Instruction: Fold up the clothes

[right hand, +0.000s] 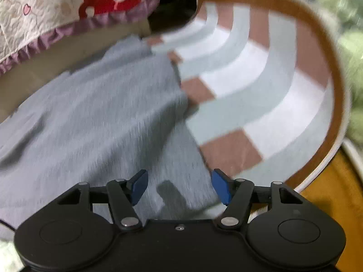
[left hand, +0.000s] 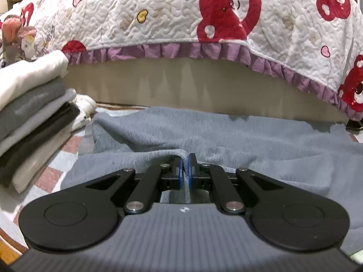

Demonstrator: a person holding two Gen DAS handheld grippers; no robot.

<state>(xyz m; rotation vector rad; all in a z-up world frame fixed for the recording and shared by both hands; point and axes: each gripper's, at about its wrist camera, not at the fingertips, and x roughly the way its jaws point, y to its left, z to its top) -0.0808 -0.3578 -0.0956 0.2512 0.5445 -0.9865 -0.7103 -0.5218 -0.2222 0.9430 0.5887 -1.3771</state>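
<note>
Grey-blue fleece garment point(left hand: 226, 136) lies spread on the checked desk point(right hand: 261, 95), a ridge pinched in the closed left tool point(left hand: 186, 165), likely for folding, while the right tool point(right hand: 179, 185) hovers wide beside folded stack point(left hand: 31, 122).

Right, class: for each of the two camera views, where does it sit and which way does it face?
Left wrist: on the left gripper, looking forward low over the grey garment toward the quilt and the folded stack; fingers shut on cloth.
Right wrist: on the right gripper, looking down over the garment's edge and checked tablecloth; fingers open.
Shared: garment, quilt.
</note>
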